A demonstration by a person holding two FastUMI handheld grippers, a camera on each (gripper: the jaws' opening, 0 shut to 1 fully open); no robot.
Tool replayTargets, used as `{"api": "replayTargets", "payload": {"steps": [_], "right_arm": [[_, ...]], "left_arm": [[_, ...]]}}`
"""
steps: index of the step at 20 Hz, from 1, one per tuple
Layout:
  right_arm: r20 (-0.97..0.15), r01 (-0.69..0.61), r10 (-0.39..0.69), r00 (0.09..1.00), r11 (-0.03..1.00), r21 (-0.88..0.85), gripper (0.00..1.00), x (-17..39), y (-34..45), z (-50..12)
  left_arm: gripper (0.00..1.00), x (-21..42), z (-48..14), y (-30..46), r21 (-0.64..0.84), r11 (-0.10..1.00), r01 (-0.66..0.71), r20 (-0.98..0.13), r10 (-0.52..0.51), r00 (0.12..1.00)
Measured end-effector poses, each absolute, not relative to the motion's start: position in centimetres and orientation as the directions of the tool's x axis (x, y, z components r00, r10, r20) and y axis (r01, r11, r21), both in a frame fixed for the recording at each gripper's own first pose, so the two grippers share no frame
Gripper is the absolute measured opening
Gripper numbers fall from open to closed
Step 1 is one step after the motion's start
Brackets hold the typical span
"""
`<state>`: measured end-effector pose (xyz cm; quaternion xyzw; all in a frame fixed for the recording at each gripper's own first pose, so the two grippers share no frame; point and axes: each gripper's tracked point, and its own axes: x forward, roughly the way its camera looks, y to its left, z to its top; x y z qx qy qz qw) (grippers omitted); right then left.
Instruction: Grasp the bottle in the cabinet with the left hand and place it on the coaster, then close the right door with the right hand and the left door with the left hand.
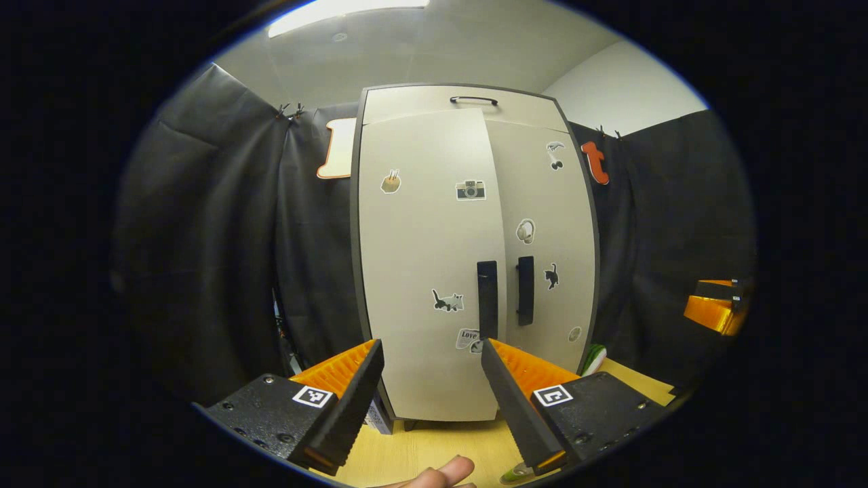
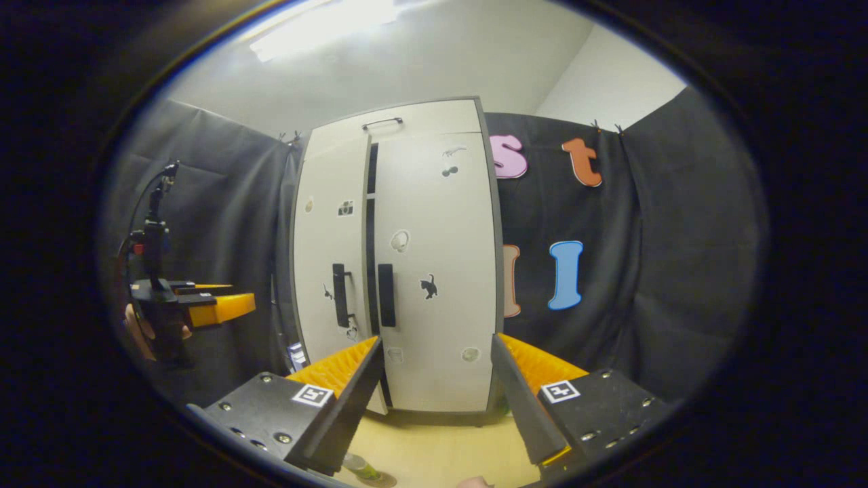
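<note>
**Cabinet upright, left door a crack open**

Your left gripper (image 1: 432, 400) hangs in front of the cabinet (image 1: 475, 257) with its 2 fingers spread wide and nothing between them. Your right gripper (image 2: 437, 396) is spread apart the same way, empty, facing the cabinet from a little to the side.

The cabinet stands upright on the wooden table (image 1: 434, 447), its long axis vertical. In the right gripper view the right door (image 2: 434, 271) sits flush, while the left door (image 2: 332, 271) stands slightly ajar, a dark gap showing between them. Each door carries a vertical dark handle (image 1: 487, 298) near the middle seam, and small stickers (image 1: 470, 190) dot both doors.

At the bottom edge of the right gripper view you can see a bottle (image 2: 359, 466) standing on a round coaster (image 2: 383, 480) on the table, in front of the cabinet, though little of it is visible. A fingertip (image 1: 441, 473) shows low in the left gripper view.
</note>
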<state>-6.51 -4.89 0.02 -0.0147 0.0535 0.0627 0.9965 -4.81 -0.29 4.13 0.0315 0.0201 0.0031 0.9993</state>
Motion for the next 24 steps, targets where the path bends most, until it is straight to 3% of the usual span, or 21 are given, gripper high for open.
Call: {"api": "replayTargets", "payload": {"steps": [10, 24], "right_arm": [[-0.130, -0.107, 0.106, 0.986, 0.994, 0.000, 0.96, -5.9, -2.9, 0.3], [-0.119, -0.124, 0.117, 0.986, 0.991, -0.053, 0.95, -5.4, -1.3, 0.5]], "left_arm": [[0.92, -6.8, 3.8, -2.1, 0.033, 0.999, -0.016, -0.093, 0.019, 0.995], [0.92, -6.4, 3.3, -0.8, 0.017, 0.999, -0.032, -0.068, 0.033, 0.997]]}}
